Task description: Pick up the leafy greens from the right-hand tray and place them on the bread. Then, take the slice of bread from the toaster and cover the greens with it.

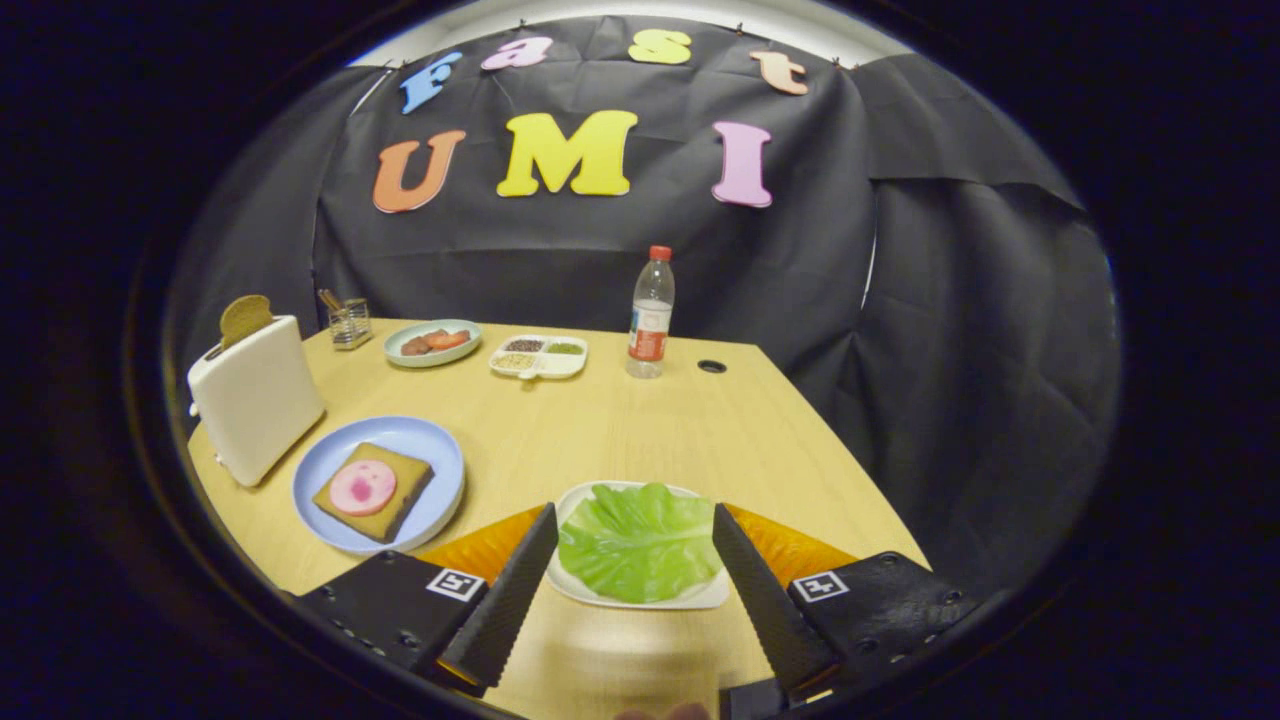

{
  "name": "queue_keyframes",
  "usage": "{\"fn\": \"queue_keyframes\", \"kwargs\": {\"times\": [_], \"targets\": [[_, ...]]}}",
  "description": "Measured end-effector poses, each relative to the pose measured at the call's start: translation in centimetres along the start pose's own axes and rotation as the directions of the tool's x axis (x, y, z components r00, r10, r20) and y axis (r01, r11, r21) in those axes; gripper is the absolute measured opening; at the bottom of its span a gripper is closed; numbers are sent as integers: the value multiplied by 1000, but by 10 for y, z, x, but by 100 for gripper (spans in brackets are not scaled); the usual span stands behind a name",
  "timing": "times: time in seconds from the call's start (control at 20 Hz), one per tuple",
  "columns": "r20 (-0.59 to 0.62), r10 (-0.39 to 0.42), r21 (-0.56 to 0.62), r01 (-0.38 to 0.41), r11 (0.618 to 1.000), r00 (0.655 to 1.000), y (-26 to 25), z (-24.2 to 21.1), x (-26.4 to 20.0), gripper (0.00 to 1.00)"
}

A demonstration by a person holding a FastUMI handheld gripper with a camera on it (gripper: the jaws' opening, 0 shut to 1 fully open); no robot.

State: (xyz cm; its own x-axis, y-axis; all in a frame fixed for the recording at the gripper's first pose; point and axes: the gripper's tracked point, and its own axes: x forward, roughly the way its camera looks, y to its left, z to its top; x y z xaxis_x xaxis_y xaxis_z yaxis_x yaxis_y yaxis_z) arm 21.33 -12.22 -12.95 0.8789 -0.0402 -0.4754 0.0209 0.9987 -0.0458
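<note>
Straddling the leafy greens on their white tray, the gripper is held spread wide with nothing grasped (ready, it is judged, for closing on the leaf). The bread is seen ahead-left of the fingers on a blue plate, beside the toaster, so carries are kept short.

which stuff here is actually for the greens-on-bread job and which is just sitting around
For the job: leafy greens on the white tray, between the open tongs; bread on the blue plate; slice in the toaster.

Lying about: water bottle, divided dish, green plate, small holder.
</note>
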Motion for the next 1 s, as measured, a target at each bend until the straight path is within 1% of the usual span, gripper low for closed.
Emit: {"fn": "queue_keyframes", "kwargs": {"times": [0.2,0.3,0.4,0.6,0.9,1.0], "targets": [[-93,3,-11,-5,1000,996,3,-13,35,96],[-132,14,-10,-16,1000,991,5,-21,40,96],[-147,5,-22,-8,1000,989,3,-25,49,96],[-191,12,10,-10,1000,982,0,-39,66,96],[-223,74,76,-59,995,972,0,-50,70,98],[-213,74,69,-61,996,974,-4,-49,71,96]]}}
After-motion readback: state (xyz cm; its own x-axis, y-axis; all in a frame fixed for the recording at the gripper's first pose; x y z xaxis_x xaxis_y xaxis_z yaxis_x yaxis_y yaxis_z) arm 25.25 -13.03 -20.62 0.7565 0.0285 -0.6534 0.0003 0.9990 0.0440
